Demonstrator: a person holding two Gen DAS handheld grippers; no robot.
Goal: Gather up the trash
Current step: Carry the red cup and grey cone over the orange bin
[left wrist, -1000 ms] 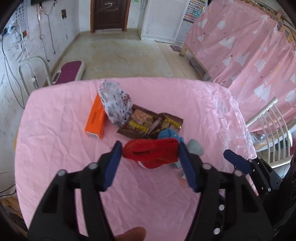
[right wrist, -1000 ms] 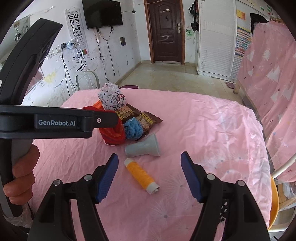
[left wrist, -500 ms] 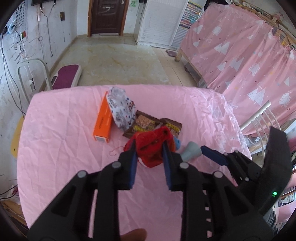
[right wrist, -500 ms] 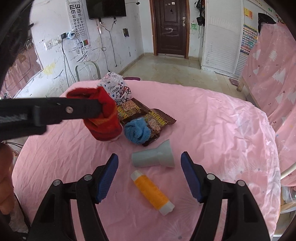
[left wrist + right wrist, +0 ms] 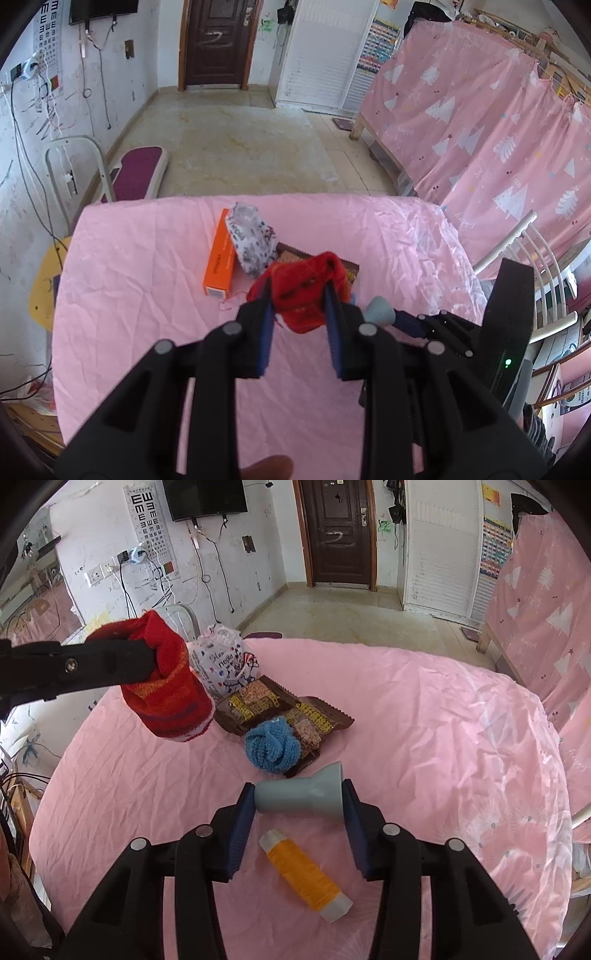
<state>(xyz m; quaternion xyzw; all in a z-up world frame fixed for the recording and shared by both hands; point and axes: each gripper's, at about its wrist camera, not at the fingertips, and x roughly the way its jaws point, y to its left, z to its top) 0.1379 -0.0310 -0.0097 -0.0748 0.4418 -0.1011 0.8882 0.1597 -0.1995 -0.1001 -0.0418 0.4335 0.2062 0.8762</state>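
The red knitted piece [image 5: 168,690] is held clear of the pink table cover [image 5: 424,716], pinched at its upper fold by the left gripper [image 5: 299,299], whose jaws are closed narrowly on it; in the right wrist view it hangs at about ten o'clock. At the centre of that view the grey funnel-shaped piece [image 5: 301,794] lies on its side, bracketed by the right gripper [image 5: 299,797]: both pads appear to touch its ends, though a firm clamp cannot be confirmed. Just beyond it, at twelve o'clock, a blue knitted ball [image 5: 271,744] rests on the brown snack wrappers [image 5: 280,707], with a printed plastic bag [image 5: 223,664] behind them at eleven o'clock and an orange box [image 5: 219,264] beside the bag. An orange thread spool [image 5: 304,875] lies under the right gripper, at six o'clock.

The step in hand is judged to be securing the grey piece. The squeeze should be completed along its length before any lift, and the lift kept straight up, since a smooth tapered body may slip or pivot. The red piece should be kept high so it does not snag the wrappers.
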